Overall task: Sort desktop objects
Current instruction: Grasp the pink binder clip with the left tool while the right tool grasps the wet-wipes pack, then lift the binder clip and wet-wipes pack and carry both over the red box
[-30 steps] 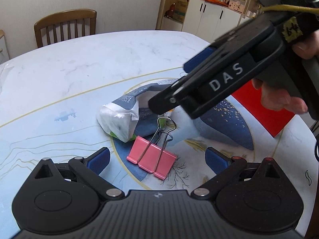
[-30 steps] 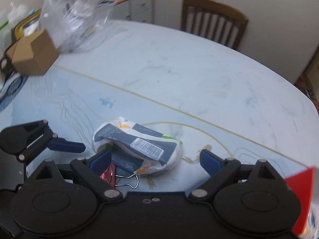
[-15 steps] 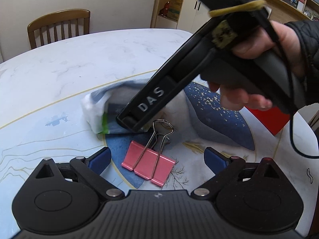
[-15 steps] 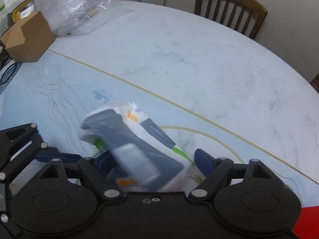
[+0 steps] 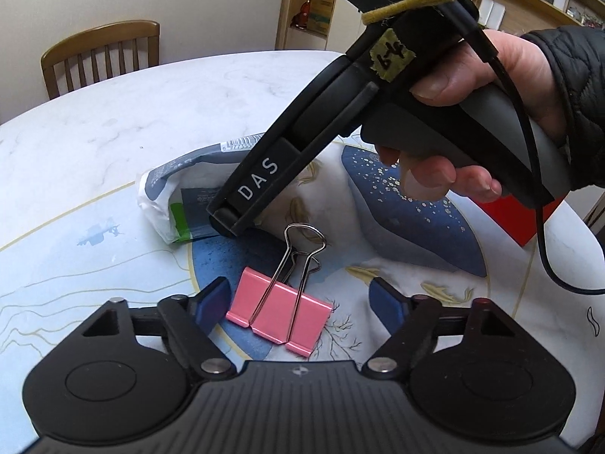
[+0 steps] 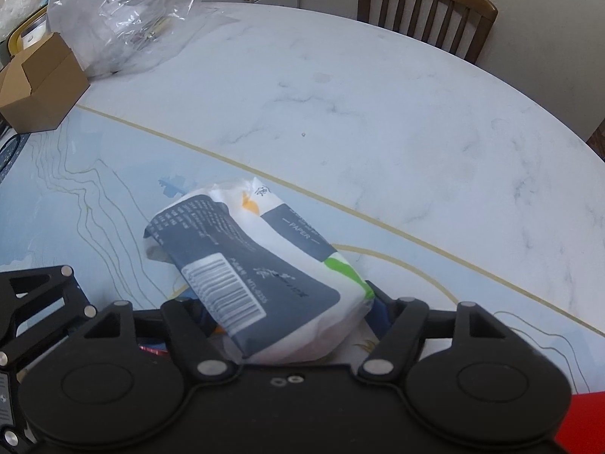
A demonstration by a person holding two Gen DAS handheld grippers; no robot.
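A pink binder clip (image 5: 280, 314) with its wire handles folded back lies flat on the table mat between the fingers of my left gripper (image 5: 298, 300). That gripper's jaws are closing; the left pad is near the clip's edge and the right pad still stands apart. A white and dark grey tissue pack (image 6: 264, 276) lies lengthways in my right gripper (image 6: 287, 310). Its jaws are closing too, and the pads meet both sides of the pack. From the left wrist view, the right gripper's finger (image 5: 257, 181) bears down on the tissue pack (image 5: 166, 196) just beyond the clip.
A cardboard box (image 6: 38, 87) and a crumpled clear plastic bag (image 6: 124, 15) sit at the table's far left. A wooden chair (image 6: 427, 11) stands behind the round marble table (image 6: 340, 94). A red flat object (image 5: 525, 215) lies to the right, under the person's hand (image 5: 472, 121).
The right gripper came down onto the tissue pack, which turned lengthways between its narrowing jaws. The left gripper's fingers drew in around the pink clip.
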